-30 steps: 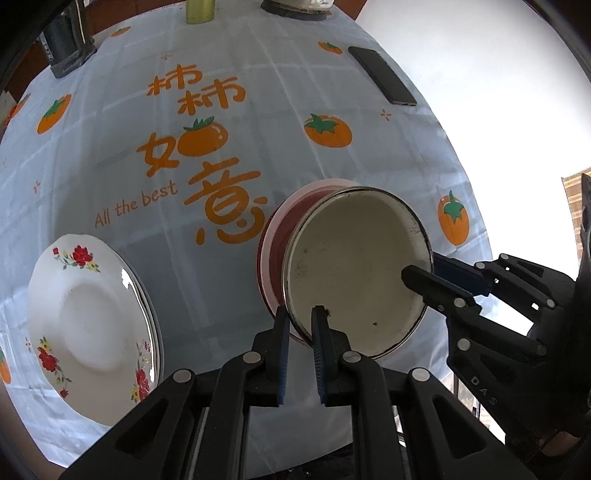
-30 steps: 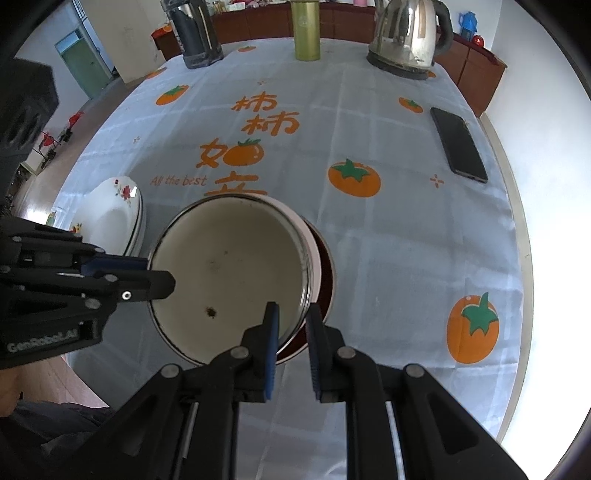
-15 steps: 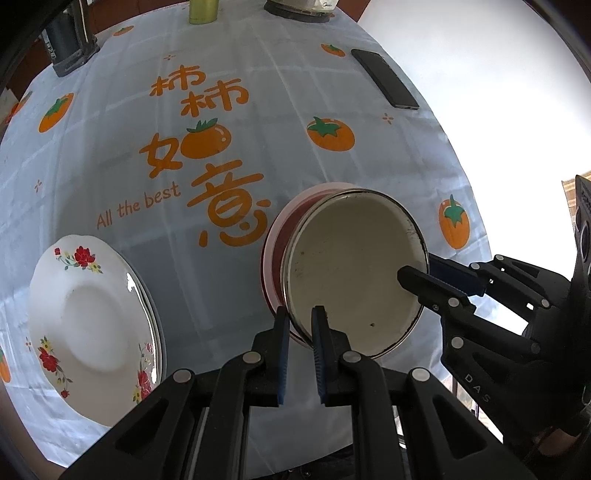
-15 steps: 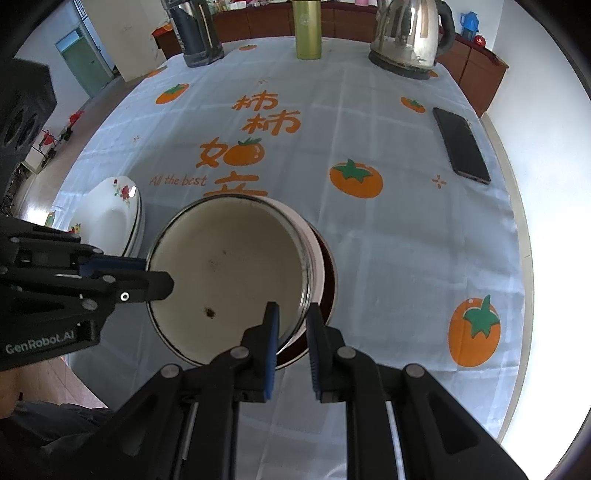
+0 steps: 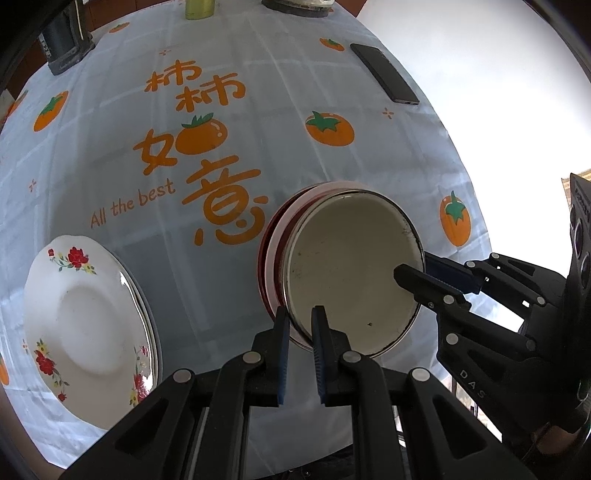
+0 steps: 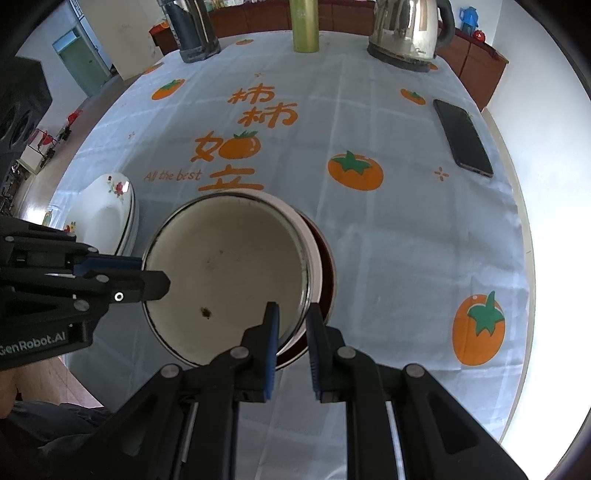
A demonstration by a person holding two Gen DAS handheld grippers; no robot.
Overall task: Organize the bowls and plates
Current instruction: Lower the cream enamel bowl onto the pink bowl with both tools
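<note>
Together, both grippers clamp one cream enamel bowl with a dark rim [image 5: 351, 273] — the left gripper [image 5: 298, 325] pinches its rim on one side, the right gripper [image 6: 291, 321] on the opposite side. That bowl sits over a red-and-white bowl [image 5: 275, 236] on the persimmon-print tablecloth [image 5: 229, 110]. Well apart to the left lies a white floral plate [image 5: 85, 317] — a black phone [image 6: 463, 136] lies near the far right edge.

Two grippers [image 5: 298, 321] [image 6: 291, 321] are showing. One cream bowl [image 6: 225, 273] is sitting in a stack over one pink bowl [image 6: 314, 251] and one red bowl [image 6: 328, 273]. One flowered plate stack [image 5: 85, 321], one phone [image 6: 463, 136], one kettle [image 6: 410, 29], one green bottle [image 6: 304, 24] are standing around.
</note>
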